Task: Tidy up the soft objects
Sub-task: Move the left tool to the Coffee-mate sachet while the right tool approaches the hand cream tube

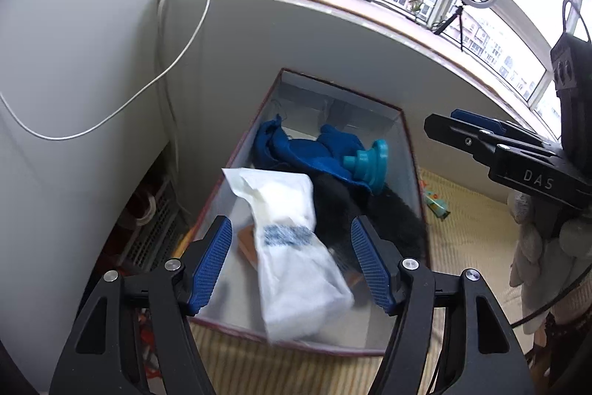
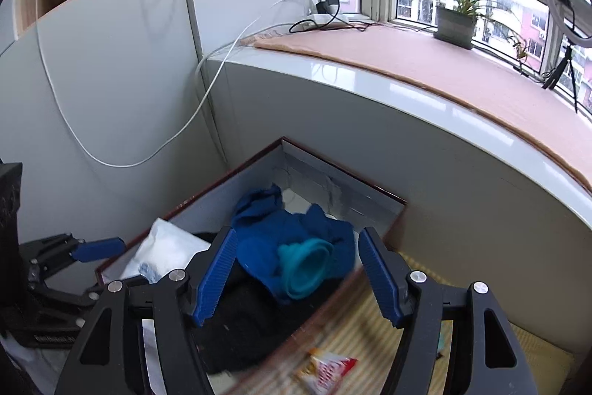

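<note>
Sitting on a striped woven mat below the curved windowsill, the open box holds a blue cloth, teal toy, black fabric and white packet. Left tool spread, packet loose between its pads; right tool spread, empty. Potted plant by the window.

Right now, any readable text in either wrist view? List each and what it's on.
"DAS": white letters on the black body of the right gripper, seen from the left wrist.
White packet in the box: blue print, too blurred to read.
Red-and-white wrapper on the mat: print too blurred to read.
</note>
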Available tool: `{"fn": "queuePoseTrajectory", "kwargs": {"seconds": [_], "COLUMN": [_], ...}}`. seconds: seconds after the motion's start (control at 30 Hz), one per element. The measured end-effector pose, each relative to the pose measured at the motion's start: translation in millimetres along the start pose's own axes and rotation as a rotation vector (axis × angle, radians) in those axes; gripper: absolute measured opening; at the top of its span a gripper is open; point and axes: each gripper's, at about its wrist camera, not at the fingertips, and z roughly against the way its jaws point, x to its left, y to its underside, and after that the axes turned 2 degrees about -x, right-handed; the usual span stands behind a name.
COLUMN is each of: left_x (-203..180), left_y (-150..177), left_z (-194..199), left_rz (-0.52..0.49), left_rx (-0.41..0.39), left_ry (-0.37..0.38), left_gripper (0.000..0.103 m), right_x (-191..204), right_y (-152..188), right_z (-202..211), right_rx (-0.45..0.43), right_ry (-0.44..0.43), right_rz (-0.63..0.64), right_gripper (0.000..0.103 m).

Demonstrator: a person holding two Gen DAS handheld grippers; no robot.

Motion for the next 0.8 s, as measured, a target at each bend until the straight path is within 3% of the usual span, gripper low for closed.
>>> {"fn": "queuePoseTrajectory", "kwargs": {"seconds": [0.2,0.53,0.63,0.8], "left_x": [-32,-115,-141,-167], "left_y": [13,39,49,65], "left_z": [21,17,7,-34], "left_rz": [-0.032,-0.135,-0.166,-0.212], "left_rx": [-0.031,0.025,0.046,0.109], "left_ry": [0.036,0.113,0.131,0.091], "left_gripper": [0.067,0.067,0.067,0.067], "right_x": [-29,-107,-128,-147], "right_y": [21,68,81,96], "right_z": [32,69,68,56], "right_rx": [-0.032,-0.047,-0.037,-0.003], "right_ry": [-0.005,0.035,0.034,0.018], "right_rz": [-0.017,-0.081,-0.114,-0.12], "right_gripper": [0.064,0.065,0.065,0.065]}}
